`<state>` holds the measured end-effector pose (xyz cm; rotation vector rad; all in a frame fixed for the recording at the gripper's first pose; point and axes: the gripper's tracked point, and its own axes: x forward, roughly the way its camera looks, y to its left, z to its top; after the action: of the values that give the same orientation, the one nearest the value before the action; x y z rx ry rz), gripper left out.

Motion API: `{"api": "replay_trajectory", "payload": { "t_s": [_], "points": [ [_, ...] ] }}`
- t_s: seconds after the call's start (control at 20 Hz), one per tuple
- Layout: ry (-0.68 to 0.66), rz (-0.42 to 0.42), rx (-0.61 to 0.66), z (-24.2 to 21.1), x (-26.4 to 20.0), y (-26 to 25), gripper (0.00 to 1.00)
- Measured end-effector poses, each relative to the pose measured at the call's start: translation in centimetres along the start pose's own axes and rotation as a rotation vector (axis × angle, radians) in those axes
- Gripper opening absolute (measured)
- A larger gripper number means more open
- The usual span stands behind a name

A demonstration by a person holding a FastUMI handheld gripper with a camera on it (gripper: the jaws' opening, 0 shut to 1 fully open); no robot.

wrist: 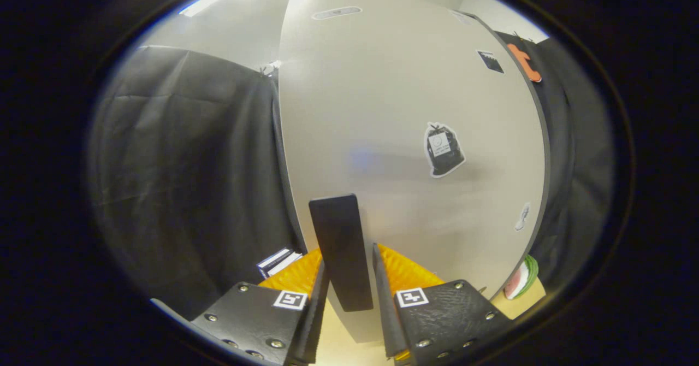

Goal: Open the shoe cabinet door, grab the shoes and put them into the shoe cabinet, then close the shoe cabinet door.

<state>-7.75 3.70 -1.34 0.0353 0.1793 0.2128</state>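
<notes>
Your gripper (349, 278) sits with its two ribbed fingers (407, 270) on either side of the flat, dark, slab-shaped handle (341, 251); they stand narrow around it, but you cannot tell whether both press on it. The handle stands upright on the shoe cabinet door (404, 109), a broad, smooth, pale panel with a thin dark edge, just ahead of the fingers. A cut-out sticker of a dark tied bag (443, 150) lies flat on the panel beyond them. Creased black cloth (185, 164) hangs beside the door.
</notes>
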Motion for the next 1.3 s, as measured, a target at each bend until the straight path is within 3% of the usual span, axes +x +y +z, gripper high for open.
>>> {"api": "replay_trajectory", "payload": {
  "t_s": [0.55,1.3],
  "points": [
    [-0.009,-0.081,-0.031,-0.1,2.4,-0.2,0.46],
    [-0.023,-0.115,-0.046,0.0,3.3,-0.1,0.49]
  ]
}}
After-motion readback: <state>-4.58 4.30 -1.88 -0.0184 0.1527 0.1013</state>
